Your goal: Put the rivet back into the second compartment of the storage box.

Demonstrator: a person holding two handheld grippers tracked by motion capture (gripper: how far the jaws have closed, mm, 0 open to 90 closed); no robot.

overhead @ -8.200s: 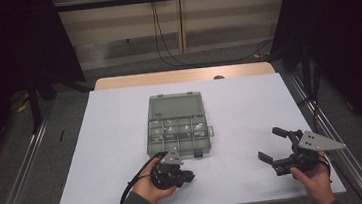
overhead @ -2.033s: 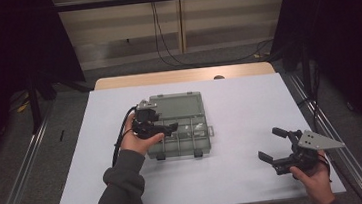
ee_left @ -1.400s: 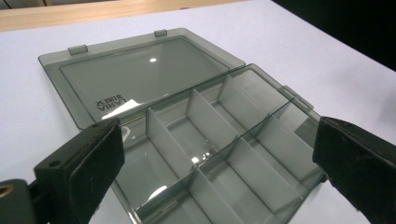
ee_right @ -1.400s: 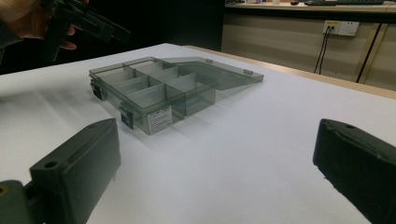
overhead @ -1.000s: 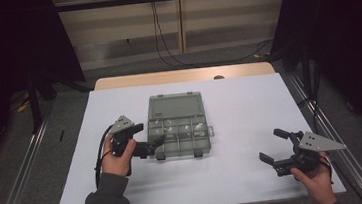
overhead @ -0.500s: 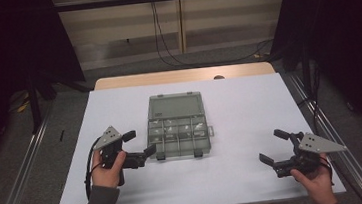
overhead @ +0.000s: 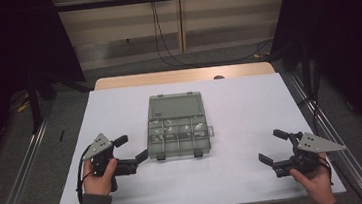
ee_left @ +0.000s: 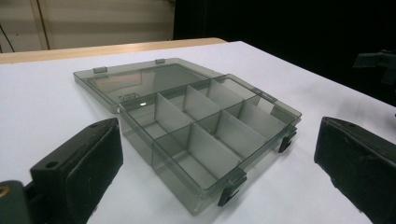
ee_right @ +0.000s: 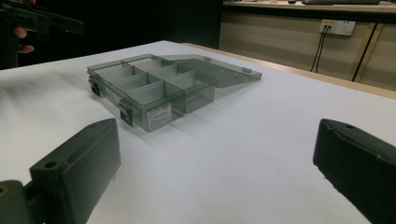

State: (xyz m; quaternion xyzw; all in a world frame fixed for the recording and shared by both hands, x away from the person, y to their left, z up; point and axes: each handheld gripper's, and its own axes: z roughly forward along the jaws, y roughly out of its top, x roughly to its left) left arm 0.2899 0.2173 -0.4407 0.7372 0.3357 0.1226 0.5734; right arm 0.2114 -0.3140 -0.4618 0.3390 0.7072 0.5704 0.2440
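High view: white table (overhead: 236, 172), dim room, open box (overhead: 176, 127), both claws agape

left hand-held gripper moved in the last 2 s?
Yes. The left hand-held gripper pulled back from over the compartment box toward the table's near-left edge.

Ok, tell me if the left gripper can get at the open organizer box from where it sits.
Probably yes. The left gripper is open beside the organizer box, its jaws toward the box's left side, with only bare white table between them.
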